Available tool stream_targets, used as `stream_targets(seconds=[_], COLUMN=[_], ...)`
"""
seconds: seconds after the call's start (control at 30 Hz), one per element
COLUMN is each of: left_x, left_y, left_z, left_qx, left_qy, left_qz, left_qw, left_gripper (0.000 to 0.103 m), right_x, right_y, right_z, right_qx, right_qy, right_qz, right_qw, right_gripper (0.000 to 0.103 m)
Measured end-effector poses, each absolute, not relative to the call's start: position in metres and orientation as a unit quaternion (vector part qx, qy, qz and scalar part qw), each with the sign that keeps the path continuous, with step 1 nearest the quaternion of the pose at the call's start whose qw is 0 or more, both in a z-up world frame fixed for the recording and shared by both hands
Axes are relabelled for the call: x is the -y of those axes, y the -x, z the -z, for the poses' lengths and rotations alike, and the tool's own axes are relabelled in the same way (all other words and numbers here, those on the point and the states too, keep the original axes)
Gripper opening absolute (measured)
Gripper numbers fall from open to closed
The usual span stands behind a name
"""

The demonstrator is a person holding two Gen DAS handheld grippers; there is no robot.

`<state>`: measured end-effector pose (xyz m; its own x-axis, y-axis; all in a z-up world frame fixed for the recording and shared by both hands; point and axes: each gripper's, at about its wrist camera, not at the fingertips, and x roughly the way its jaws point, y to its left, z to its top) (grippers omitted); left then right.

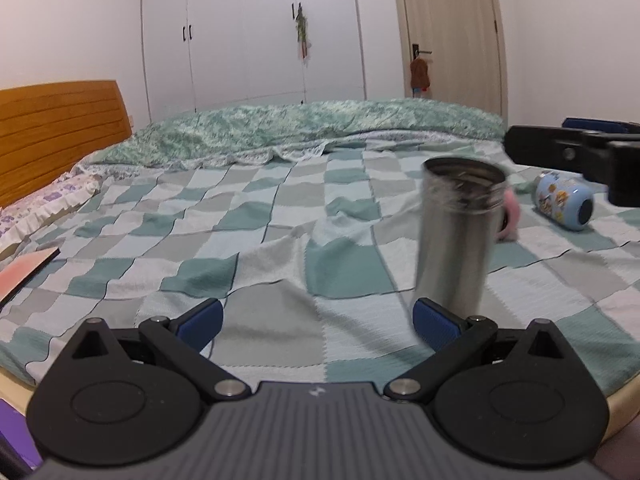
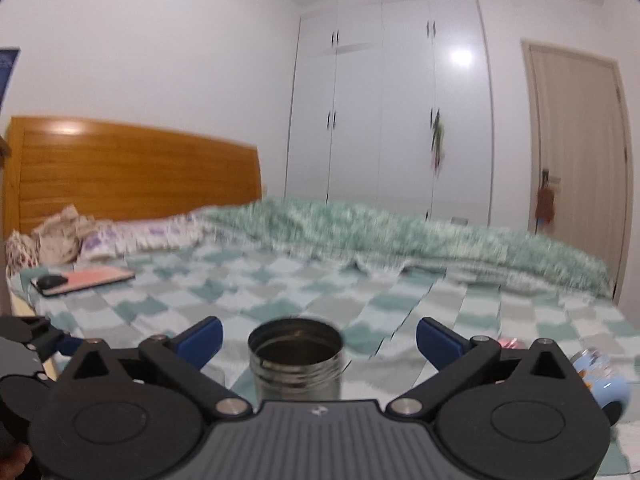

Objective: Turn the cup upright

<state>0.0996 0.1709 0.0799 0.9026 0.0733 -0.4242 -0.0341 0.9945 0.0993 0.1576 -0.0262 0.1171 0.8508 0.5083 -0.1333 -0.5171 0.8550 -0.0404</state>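
Note:
A steel cup [image 1: 458, 236] stands upright on the checked bed cover, mouth up, right of centre in the left wrist view. My left gripper [image 1: 318, 326] is open and empty, with the cup just beyond its right finger [image 1: 436, 326]. In the right wrist view the same cup [image 2: 296, 360] stands between the blue fingers, close to the gripper body. My right gripper [image 2: 318, 336] is open wide and its pads do not touch the cup. The right gripper's black body [image 1: 576, 160] shows at the right edge of the left wrist view.
A blue cartoon-print bottle [image 1: 564, 202] lies on its side right of the cup, with a pink object [image 1: 510, 214] behind the cup. A pink-covered book [image 2: 86, 278] lies near the pillows and wooden headboard [image 2: 132, 172]. A rumpled green quilt [image 1: 320, 128] runs along the far side.

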Motion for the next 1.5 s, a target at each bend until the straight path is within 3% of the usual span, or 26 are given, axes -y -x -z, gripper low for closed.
stream_targets(seconds=[0.3, 0.73, 1.0, 1.5], left_x=[-0.118, -0.038, -0.015, -0.018], left_y=[-0.06, -0.008, -0.011, -0.011], left_z=[-0.091, -0.046, -0.012, -0.004], left_qx=[-0.152, -0.025, -0.026, -0.018], left_qy=[-0.012, 0.0, -0.034, -0.032], left_qz=[0.011, 0.021, 0.008, 0.007], left_qw=[0.988, 0.999, 0.999, 0.999], left_gripper=[0.103, 0.103, 0.103, 0.103], right_x=[0.1, 0.205, 0.224, 0.219], right_y=[-0.094, -0.023, -0.022, -0.024], right_z=[-0.118, -0.052, -0.011, -0.009], right_qx=[-0.006, -0.015, -0.015, -0.013], right_qy=[0.032, 0.04, 0.049, 0.048], right_qz=[-0.234, -0.166, -0.13, -0.13], right_qw=[0.972, 0.985, 0.99, 0.99], right_gripper=[0.103, 0.103, 0.103, 0.103])
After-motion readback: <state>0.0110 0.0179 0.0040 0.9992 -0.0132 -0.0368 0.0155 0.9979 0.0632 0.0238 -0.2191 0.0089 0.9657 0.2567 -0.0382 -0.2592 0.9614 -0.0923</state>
